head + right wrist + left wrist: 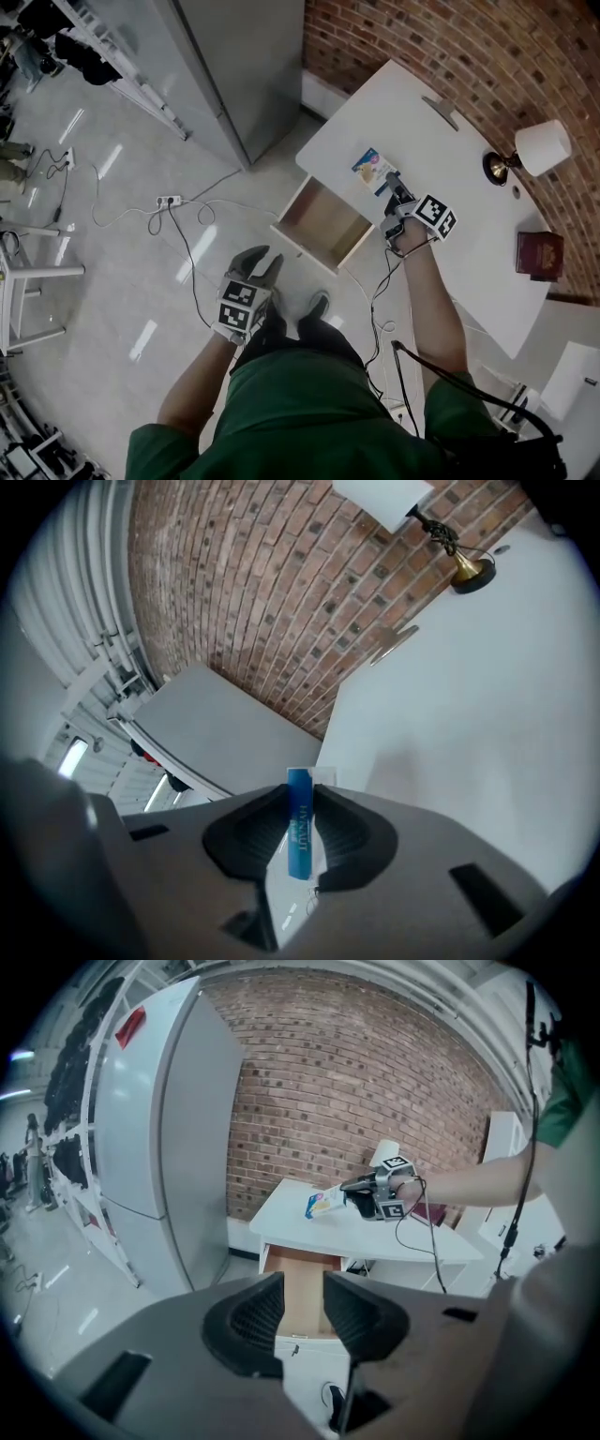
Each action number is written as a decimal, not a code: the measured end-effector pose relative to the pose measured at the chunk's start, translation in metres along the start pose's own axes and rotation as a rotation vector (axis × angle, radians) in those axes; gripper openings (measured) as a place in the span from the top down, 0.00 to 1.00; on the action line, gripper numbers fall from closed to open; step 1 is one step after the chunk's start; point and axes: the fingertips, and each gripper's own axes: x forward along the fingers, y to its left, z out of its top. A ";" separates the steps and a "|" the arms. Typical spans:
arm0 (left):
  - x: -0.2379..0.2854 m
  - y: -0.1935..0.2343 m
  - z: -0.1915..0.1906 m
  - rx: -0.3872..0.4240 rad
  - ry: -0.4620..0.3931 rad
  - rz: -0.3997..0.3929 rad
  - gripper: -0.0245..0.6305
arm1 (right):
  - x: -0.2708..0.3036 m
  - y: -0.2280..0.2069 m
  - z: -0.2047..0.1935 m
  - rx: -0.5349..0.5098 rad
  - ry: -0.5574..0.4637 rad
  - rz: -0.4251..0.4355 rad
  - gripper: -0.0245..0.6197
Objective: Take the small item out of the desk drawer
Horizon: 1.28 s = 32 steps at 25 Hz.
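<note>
A small lamp with a white shade and brass base (539, 148) stands close to the red brick wall (441, 42), and a dark red book (539, 255) lies flat, apart from it. A tall grey metal cabinet (239, 66) stands on the pale glossy floor (103, 300), where a white power strip (169, 201) lies among thin cables (122, 214).

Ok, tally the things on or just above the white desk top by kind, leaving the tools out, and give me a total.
1 small blue and white carton, gripped in the right tool
1 lamp with white shade and brass base
1 dark red book
1 flat grey curved piece
Total: 4
</note>
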 end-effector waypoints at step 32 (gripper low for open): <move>0.022 0.018 -0.022 -0.132 0.051 0.036 0.78 | 0.051 -0.129 0.041 -0.069 0.015 -0.412 0.51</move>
